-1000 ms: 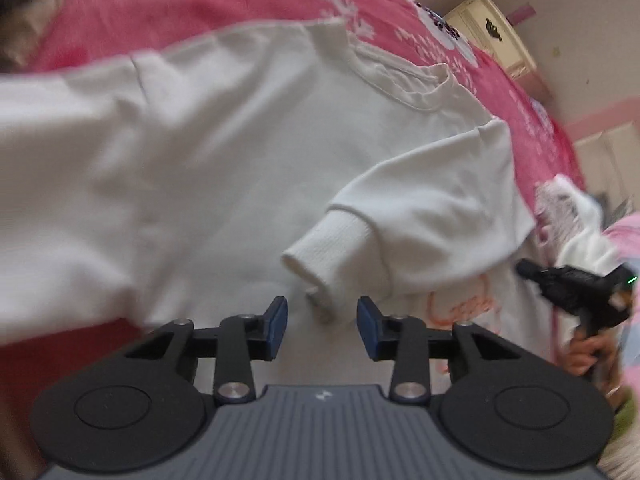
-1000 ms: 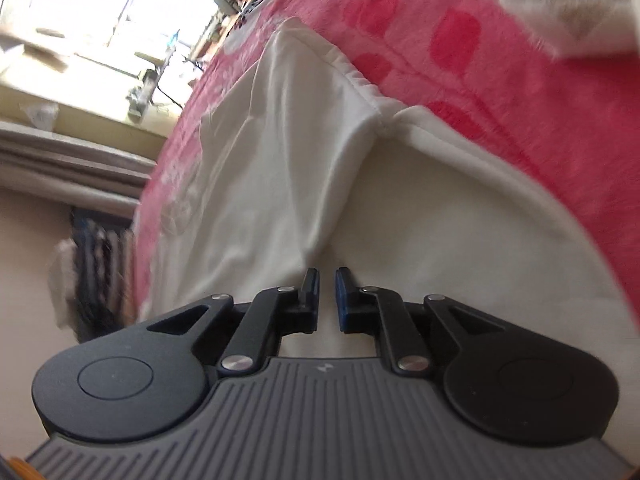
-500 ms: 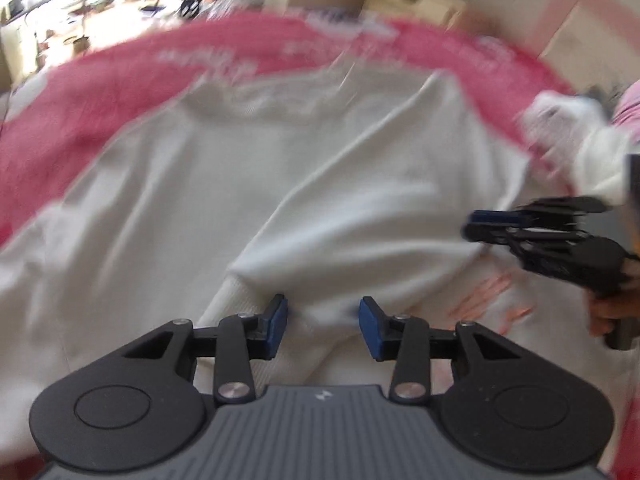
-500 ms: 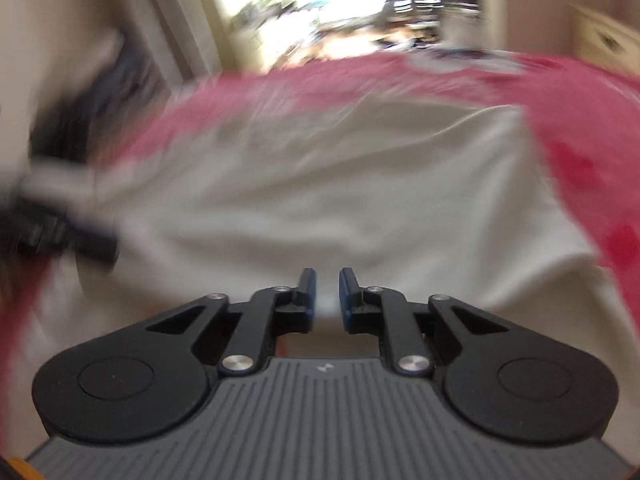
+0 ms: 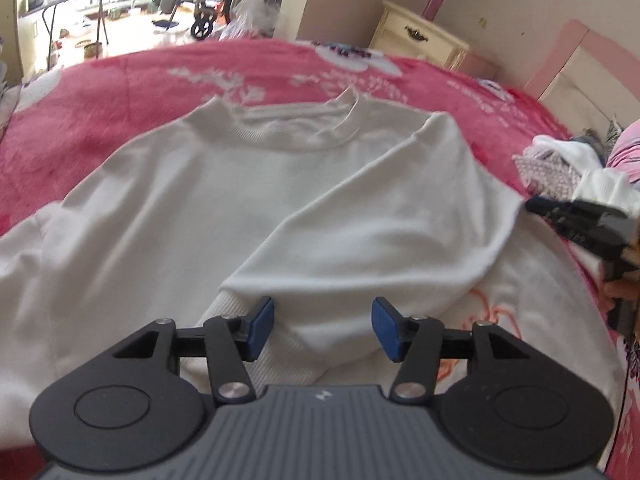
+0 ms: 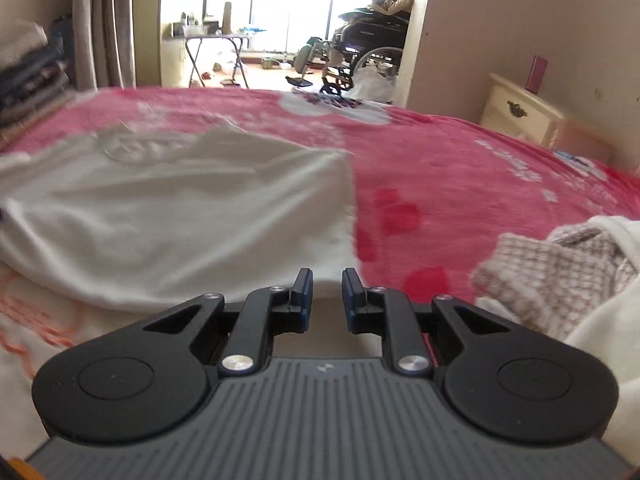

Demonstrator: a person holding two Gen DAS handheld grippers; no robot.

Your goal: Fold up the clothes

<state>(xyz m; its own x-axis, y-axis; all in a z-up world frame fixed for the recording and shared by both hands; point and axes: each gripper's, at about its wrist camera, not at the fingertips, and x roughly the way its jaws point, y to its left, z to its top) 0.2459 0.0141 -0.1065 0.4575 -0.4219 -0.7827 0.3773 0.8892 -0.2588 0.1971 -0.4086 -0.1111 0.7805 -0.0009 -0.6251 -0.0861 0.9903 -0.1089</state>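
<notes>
A white sweatshirt (image 5: pixel 224 208) lies flat on a pink blanket (image 5: pixel 120 92), collar at the far side. One sleeve (image 5: pixel 380 220) is folded across the body. Its ribbed cuff (image 5: pixel 280 360) rests under my left gripper (image 5: pixel 323 312), whose jaws are opening, the blue pads clear of the cloth. My right gripper (image 5: pixel 538 205) sits at the sweatshirt's right edge. In the right wrist view this gripper (image 6: pixel 326 280) shows a narrow gap with nothing pinched, and the sweatshirt's (image 6: pixel 180 216) edge lies just past the tips.
A heap of other clothes (image 5: pixel 560 168) lies on the bed at the right, also close by the right gripper (image 6: pixel 552 272). A cream nightstand (image 5: pixel 420 40) stands beyond the bed. Stacked folded textiles (image 6: pixel 32 80) sit at the far left. A hand (image 5: pixel 620 288) holds the right gripper.
The left jaws have widened and let the sleeve lie across the body. The right gripper has rolled upright and swung to the sweatshirt's right edge, its jaws parting slightly.
</notes>
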